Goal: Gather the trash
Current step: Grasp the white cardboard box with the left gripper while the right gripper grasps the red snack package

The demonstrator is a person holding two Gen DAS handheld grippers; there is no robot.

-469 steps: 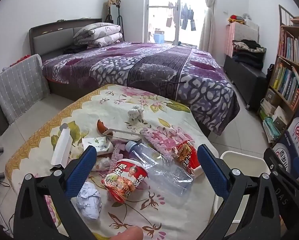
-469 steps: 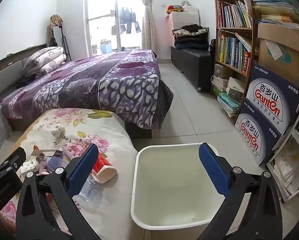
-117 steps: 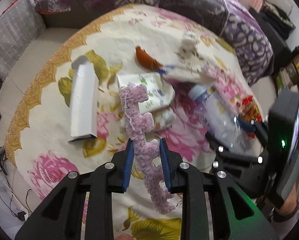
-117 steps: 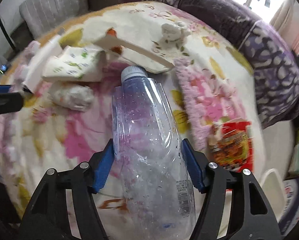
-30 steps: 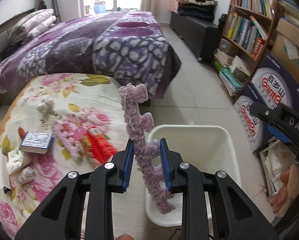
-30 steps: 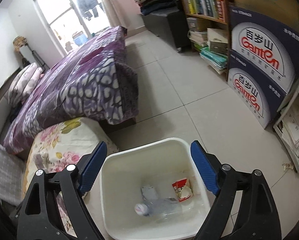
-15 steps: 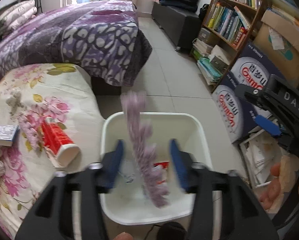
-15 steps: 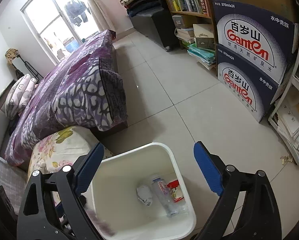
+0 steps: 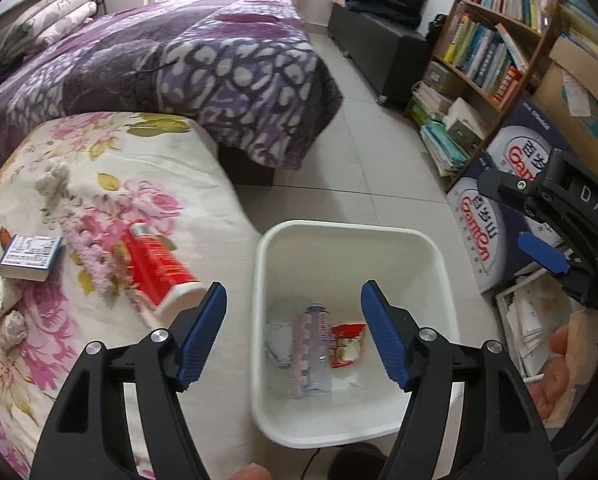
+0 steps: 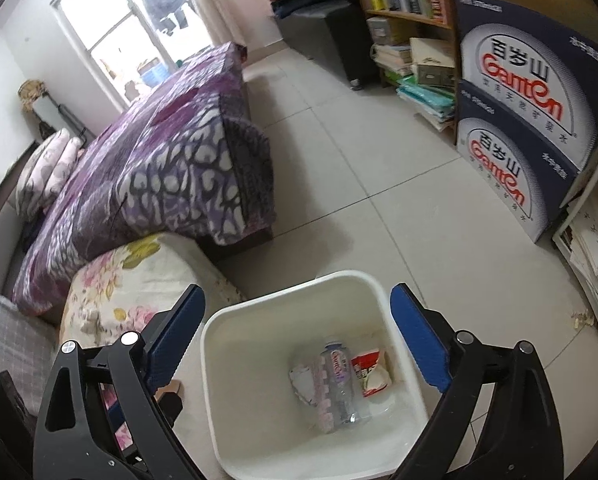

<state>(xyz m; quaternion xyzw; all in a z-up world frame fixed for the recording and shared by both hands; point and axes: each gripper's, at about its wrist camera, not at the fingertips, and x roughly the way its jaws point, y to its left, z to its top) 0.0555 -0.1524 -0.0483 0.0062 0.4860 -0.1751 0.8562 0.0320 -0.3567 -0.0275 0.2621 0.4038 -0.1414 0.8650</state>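
Note:
A white bin (image 9: 427,248) stands on the floor beside the flowered table. In it lie a pink knitted strip (image 9: 301,356), a clear bottle (image 9: 321,344), a crumpled paper (image 9: 277,340) and a red snack wrapper (image 9: 347,344). My left gripper (image 9: 293,334) is open and empty above the bin. My right gripper (image 10: 297,340) is open and empty, also above the bin (image 10: 235,320), where the bottle (image 10: 339,380) and the strip (image 10: 323,400) show. A red noodle cup (image 9: 155,268) lies on its side on the table.
The flowered table (image 9: 203,200) also holds another pink knitted strip (image 9: 87,256), a small book (image 9: 31,258), a crumpled paper ball (image 9: 13,328) and a small plush (image 9: 53,176). A purple bed (image 9: 179,60) is behind. Ganten boxes (image 10: 519,120) and a bookshelf (image 9: 491,48) stand right.
My left gripper has opened and let go of the pink knitted strip, which has dropped into the bin. My right gripper stays open above the bin.

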